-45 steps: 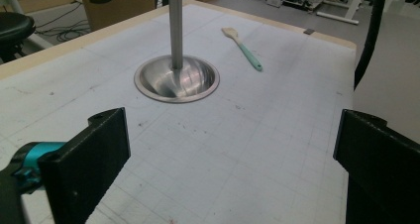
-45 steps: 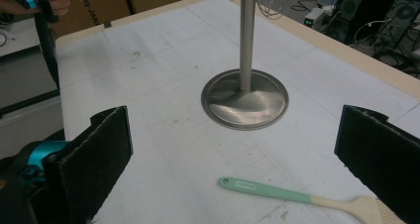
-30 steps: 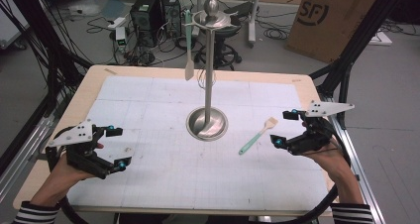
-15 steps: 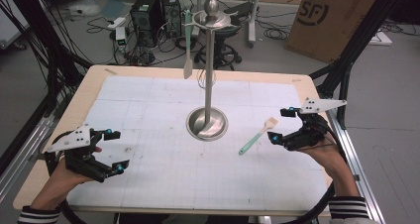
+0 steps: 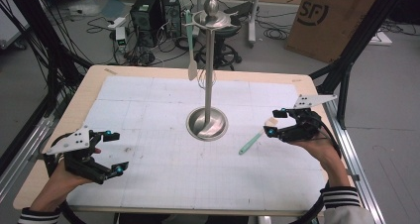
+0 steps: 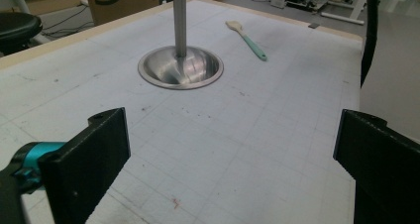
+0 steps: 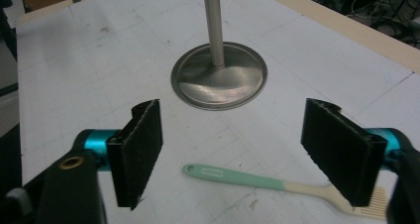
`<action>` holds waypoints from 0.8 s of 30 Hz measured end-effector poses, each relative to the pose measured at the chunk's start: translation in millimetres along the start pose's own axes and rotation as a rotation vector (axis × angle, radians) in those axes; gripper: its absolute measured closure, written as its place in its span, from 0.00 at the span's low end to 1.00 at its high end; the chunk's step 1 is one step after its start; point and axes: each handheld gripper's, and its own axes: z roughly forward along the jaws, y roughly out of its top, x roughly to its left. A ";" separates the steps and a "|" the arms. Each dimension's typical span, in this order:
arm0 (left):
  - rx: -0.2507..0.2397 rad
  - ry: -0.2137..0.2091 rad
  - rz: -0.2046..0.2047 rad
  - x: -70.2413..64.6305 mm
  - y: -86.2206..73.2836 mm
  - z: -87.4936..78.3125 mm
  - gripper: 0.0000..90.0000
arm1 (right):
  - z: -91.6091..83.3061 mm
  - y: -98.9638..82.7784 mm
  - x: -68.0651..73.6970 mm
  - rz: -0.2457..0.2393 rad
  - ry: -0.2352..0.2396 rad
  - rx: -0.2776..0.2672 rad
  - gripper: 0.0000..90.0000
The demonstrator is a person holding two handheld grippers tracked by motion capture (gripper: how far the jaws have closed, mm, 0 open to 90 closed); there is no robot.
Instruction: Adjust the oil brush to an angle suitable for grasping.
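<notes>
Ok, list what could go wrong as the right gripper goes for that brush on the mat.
1. The right gripper has just been closing, yet the brush lies flat below its pads, untouched; the jaws may shut above it.
2. The thin handle could slide across the mat instead of lifting.
3. A careless lift might knock the metal stand, where another utensil hangs.

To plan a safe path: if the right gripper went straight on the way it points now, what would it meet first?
Probably the green-handled brush lying flat between the right gripper's jaws, which have just been closing; beyond it, the steel stand's round base. Depth is uncertain.
</notes>
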 end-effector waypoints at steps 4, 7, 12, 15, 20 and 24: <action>0.003 -0.001 -0.001 -0.3 -0.1 0.8 0.02 | 6.7 0.5 -4.3 0.005 0.009 0.019 0.31; 0.005 0.000 0.000 -0.1 -0.1 0.8 0.02 | 10.5 1.3 -6.1 -0.003 0.009 0.023 0.36; 0.008 0.000 -0.001 0.0 -0.1 1.1 0.02 | 17.1 1.8 -9.4 -0.006 0.009 0.038 0.44; 0.009 -0.003 -0.004 0.1 -0.2 1.3 0.02 | 20.6 1.9 -10.2 -0.001 -0.002 0.051 0.51; 0.012 -0.003 -0.005 0.3 -0.3 1.7 0.02 | 25.3 1.7 -14.4 -0.001 -0.002 0.060 0.59; 0.016 -0.002 -0.006 0.0 -0.3 2.2 0.02 | 28.6 1.2 -16.6 -0.012 0.009 0.080 0.65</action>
